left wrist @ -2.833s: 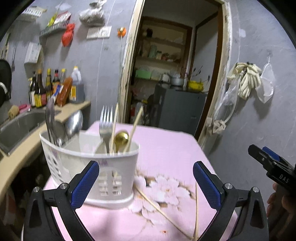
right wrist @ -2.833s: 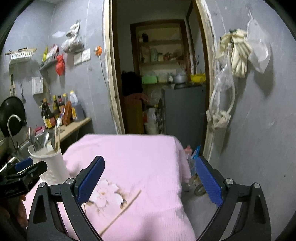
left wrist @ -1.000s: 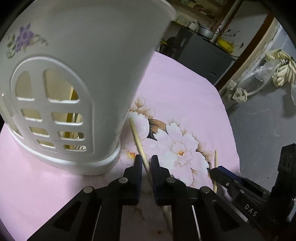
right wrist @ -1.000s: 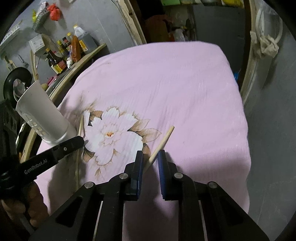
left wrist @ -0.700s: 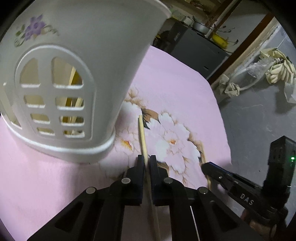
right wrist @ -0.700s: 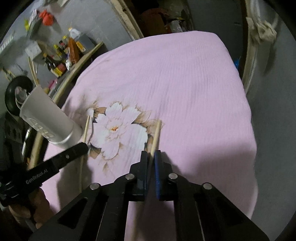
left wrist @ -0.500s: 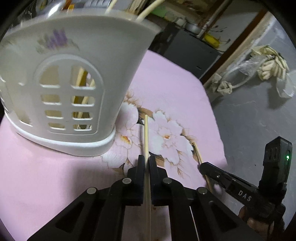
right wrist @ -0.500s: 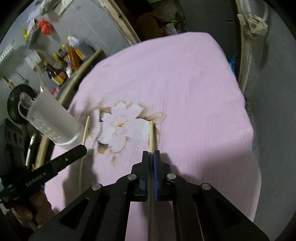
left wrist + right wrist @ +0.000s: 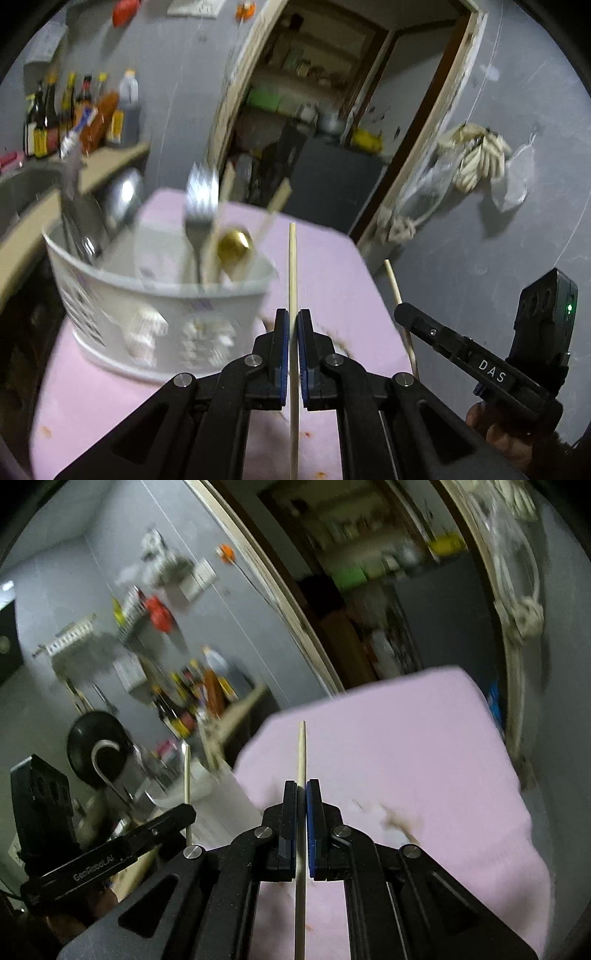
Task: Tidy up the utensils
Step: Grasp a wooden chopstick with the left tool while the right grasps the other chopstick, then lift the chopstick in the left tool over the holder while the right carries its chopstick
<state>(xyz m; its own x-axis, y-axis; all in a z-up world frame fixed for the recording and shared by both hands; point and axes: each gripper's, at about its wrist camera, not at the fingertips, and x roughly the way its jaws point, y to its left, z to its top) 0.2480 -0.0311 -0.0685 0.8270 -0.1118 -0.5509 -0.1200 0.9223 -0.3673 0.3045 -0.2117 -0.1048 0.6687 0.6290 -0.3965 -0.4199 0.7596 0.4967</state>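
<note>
Left view: my left gripper (image 9: 291, 325) is clenched on a chopstick (image 9: 293, 273), which runs up the middle of the frame from the bottom edge, its tip over the far edge of the pink cloth (image 9: 332, 266). Only this view shows the white caddy (image 9: 159, 314) clearly, at centre left on the cloth, holding a fork (image 9: 199, 206), a gold spoon (image 9: 234, 245) and further sticks, all blurred. At lower right the right gripper (image 9: 400, 310) shows side-on, with a second chopstick (image 9: 397, 295) rising from its tip. A hand (image 9: 506, 435) grips its handle at the frame edge.

Right view: my right gripper (image 9: 302, 794) is clamped on that second chopstick (image 9: 302, 760), upright at centre frame. The left gripper (image 9: 188, 812) enters at lower left with its stick (image 9: 187, 775) standing above it. Only this view shows a black pan (image 9: 98, 753) on the wall at left.

Limits: the caddy in the right view is smeared behind the left gripper and I cannot make out its contents. Both sticks' lower ends are cut off by the bottom edge. The bottles (image 9: 74, 110) at upper left of the left view are too blurred to read. The flower print on the cloth is largely hidden behind the fingers.
</note>
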